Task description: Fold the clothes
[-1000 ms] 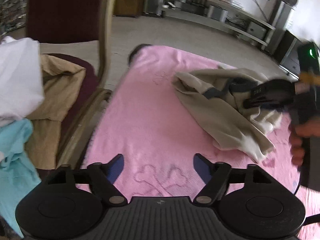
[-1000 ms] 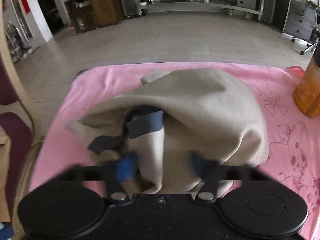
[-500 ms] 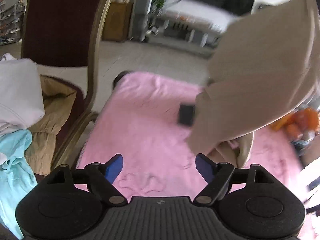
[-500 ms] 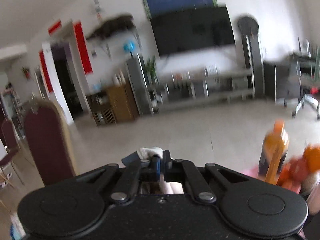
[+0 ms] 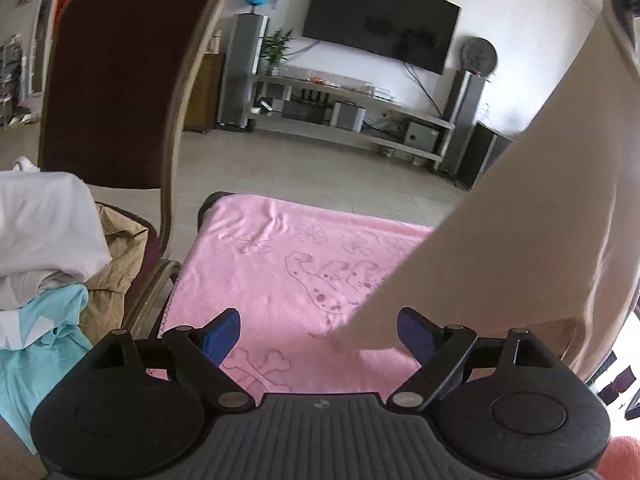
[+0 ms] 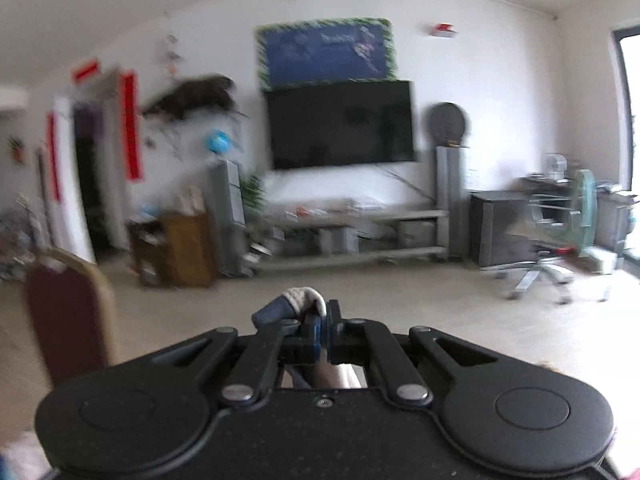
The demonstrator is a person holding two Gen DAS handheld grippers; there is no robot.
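the beige garment (image 5: 536,216) is hung above the pink blanket (image 5: 280,264), a bunched edge (image 6: 304,300) clamped in the closed right gripper (image 6: 324,330), which is raised and levelled at the room. the left gripper (image 5: 318,336) is held wide apart, low over the blanket, beside the cloth's lower edge.

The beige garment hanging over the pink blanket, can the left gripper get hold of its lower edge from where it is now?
Probably yes. The left gripper is open, and the beige garment hangs just ahead of its right finger, nothing between them.

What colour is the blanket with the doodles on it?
Pink, with darker pink line drawings; the blanket shows best in the left wrist view.
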